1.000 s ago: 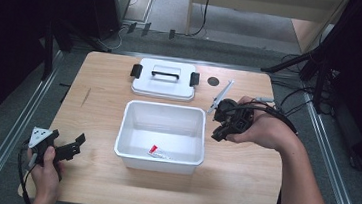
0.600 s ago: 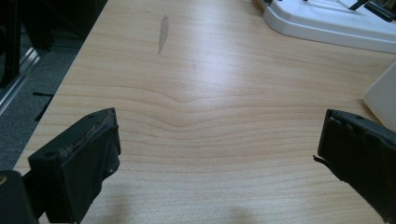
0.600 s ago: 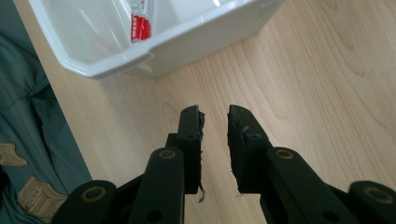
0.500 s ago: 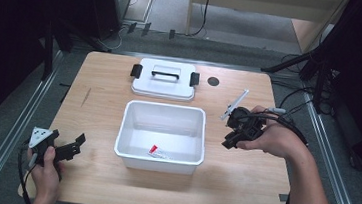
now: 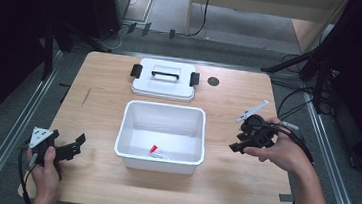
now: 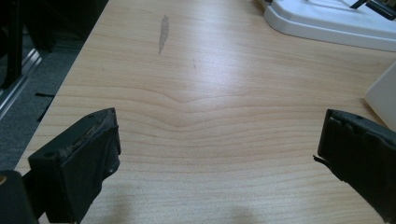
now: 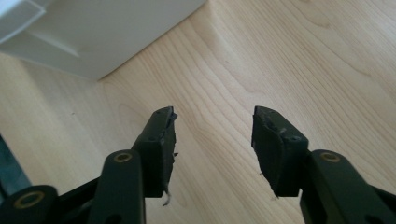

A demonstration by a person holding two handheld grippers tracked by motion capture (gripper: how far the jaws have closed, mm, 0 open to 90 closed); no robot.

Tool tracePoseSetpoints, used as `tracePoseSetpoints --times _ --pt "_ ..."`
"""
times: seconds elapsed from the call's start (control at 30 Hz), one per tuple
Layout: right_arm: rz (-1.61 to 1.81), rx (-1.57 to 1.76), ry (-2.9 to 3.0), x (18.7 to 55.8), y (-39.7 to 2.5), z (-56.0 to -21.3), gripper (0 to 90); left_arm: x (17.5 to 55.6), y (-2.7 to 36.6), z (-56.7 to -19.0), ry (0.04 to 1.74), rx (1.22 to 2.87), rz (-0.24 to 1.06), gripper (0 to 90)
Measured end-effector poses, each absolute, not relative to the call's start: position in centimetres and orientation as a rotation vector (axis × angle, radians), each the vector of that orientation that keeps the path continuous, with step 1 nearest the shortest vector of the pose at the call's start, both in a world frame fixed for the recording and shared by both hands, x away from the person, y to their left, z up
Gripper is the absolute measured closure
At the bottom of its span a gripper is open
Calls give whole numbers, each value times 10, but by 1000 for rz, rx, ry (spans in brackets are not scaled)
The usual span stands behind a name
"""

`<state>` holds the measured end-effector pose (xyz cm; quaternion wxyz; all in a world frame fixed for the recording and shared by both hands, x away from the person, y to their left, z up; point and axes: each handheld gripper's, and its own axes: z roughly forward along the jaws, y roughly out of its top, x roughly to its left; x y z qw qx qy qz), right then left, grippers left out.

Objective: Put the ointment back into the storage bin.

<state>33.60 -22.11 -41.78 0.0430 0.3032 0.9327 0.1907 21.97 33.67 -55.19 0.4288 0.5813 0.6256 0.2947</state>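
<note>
One white bin [image 5: 161,136], one lid [image 5: 164,80], two grippers.
Right gripper [image 5: 239,142] by the bin's right wall, jaws parted, empty; left gripper [image 5: 78,141] near the table's front-left corner, jaws wide.

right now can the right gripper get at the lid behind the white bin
Probably yes. The right gripper sits right of the white bin with its jaws open and empty. The lid lies flat beyond the bin, handle up, and bare table lies between them, so nothing blocks that path.
</note>
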Motion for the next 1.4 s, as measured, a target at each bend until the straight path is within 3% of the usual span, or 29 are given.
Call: tracePoseSetpoints --times 0.17,0.47,0.67,1.17,1.4 --pt "604 987 2799 334 -232 -426 479 220 337 -552 1563 1449 734 0" --pt "765 1217 2572 324 -269 -451 240 219 336 -552 1559 1451 740 0" --pt "779 1305 2406 316 -285 -464 180 219 336 -552 1560 1449 744 0" --pt "910 1421 2171 290 -323 -509 159 219 336 -552 1557 1445 748 0" --pt "983 1435 2063 268 -338 -529 191 218 335 -552 1552 1461 755 0"
